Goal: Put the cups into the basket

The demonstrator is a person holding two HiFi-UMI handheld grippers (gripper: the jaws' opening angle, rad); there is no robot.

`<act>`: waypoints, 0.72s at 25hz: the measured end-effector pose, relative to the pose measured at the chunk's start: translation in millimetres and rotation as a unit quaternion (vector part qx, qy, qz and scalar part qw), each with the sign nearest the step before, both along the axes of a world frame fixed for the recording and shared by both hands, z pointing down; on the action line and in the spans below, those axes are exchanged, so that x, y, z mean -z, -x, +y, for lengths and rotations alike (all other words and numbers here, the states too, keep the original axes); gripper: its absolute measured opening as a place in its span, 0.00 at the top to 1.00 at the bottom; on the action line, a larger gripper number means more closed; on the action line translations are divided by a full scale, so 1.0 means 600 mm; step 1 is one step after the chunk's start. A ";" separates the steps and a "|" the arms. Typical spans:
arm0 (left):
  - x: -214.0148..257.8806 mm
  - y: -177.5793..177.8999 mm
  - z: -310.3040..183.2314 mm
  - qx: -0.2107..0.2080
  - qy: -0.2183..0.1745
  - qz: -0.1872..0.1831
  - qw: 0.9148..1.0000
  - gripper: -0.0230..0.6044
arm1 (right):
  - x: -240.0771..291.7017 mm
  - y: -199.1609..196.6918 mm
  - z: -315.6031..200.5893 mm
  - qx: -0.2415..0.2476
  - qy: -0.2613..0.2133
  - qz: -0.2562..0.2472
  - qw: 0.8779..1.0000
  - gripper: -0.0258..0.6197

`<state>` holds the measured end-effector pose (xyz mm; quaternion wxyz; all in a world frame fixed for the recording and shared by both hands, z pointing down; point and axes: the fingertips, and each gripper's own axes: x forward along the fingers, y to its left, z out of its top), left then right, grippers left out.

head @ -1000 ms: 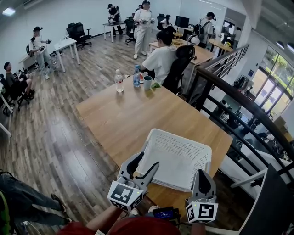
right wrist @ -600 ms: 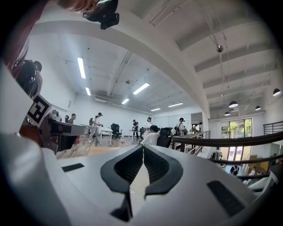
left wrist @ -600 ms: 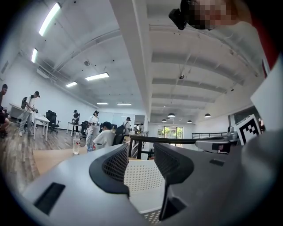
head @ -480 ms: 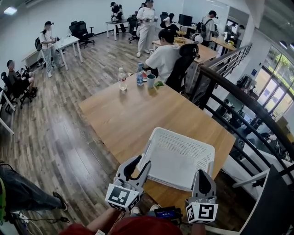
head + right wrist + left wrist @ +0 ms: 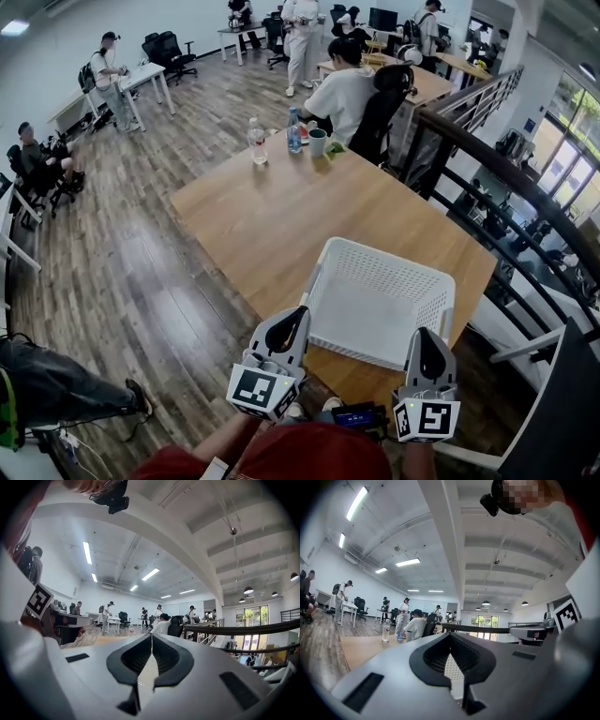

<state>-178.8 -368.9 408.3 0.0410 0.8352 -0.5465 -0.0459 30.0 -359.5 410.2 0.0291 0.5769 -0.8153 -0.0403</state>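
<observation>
A white perforated basket (image 5: 328,270) sits empty at the near right end of the wooden table (image 5: 253,220). One teal cup (image 5: 318,142) stands at the table's far end, beside the bottles. My left gripper (image 5: 301,310) hovers level at the basket's near left corner. Its jaws have just been closing and now meet with nothing between them (image 5: 450,635). At the basket's near right edge my right gripper (image 5: 427,330) is also shut and empty (image 5: 151,634). Neither gripper is anywhere near the cup.
Next to the cup stand a clear water bottle (image 5: 257,142) and a blue-labelled bottle (image 5: 294,130). Behind them a person in a black chair (image 5: 349,92) sits at the far end. A dark railing (image 5: 487,169) runs along the right, and other people stand further back.
The left gripper's jaws have gone from wide open to shut, and it has sunk slightly by the basket's corner. The right gripper has kept its place. The view has shifted a little.
</observation>
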 end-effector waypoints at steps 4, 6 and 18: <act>0.004 -0.006 0.009 -0.006 0.002 0.001 1.000 0.95 | 0.001 -0.001 0.009 0.001 -0.001 -0.005 1.000 0.94; 0.008 -0.008 0.008 -0.006 -0.006 -0.006 1.000 0.95 | 0.005 -0.001 0.007 0.001 -0.006 -0.007 1.000 0.94; -0.001 -0.046 0.003 -0.017 -0.006 -0.014 1.000 0.95 | -0.006 -0.024 0.005 -0.012 0.000 -0.009 1.000 0.94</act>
